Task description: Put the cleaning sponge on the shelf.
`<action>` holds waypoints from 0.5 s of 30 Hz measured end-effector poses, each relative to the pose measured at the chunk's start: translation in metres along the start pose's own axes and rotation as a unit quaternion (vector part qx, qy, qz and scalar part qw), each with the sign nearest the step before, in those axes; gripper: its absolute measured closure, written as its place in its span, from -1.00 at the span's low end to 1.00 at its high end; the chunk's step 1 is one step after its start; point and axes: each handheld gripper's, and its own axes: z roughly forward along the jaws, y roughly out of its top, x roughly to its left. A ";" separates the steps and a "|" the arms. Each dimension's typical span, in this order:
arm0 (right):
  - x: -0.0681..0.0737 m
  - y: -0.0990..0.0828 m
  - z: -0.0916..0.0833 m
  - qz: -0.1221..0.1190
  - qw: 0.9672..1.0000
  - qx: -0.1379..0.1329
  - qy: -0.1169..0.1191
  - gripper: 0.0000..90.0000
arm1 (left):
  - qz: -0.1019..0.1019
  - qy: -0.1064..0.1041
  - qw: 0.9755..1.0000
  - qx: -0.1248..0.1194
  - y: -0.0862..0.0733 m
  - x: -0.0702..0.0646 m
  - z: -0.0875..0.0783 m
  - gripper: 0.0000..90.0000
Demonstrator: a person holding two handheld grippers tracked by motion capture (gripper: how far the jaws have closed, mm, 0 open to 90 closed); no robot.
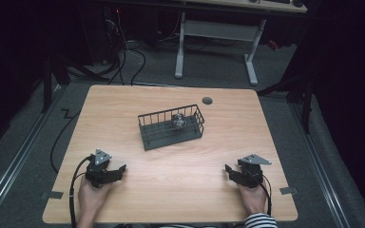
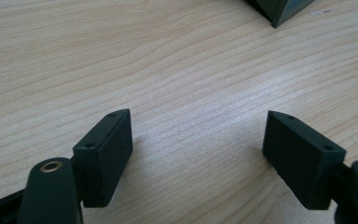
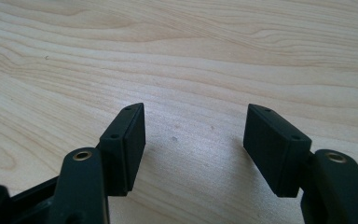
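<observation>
My left gripper (image 1: 116,172) rests low over the wooden table (image 1: 171,190) near its front left, held by a hand. In the left gripper view its jaws (image 2: 198,135) stand wide apart over bare wood, open and holding nothing. My right gripper (image 1: 230,173) sits near the front right in the other hand. It is also open (image 3: 196,128), with only table grain between its pads. A dark wire basket (image 1: 147,140) stands in the middle of the table beyond both grippers. A small shiny silvery object (image 1: 178,120) lies inside it toward its right end.
One corner of the basket (image 2: 279,9) appears at the top of the left gripper view. A round cable hole (image 1: 207,100) sits near the table's far edge. Behind the table stand a white-legged desk (image 1: 252,57) and loose floor cables (image 1: 123,61).
</observation>
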 end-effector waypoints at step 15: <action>0.001 0.000 0.002 -0.004 1.000 0.009 -0.001 -0.15 | 0.000 0.000 1.000 0.000 0.000 0.000 0.000 -0.45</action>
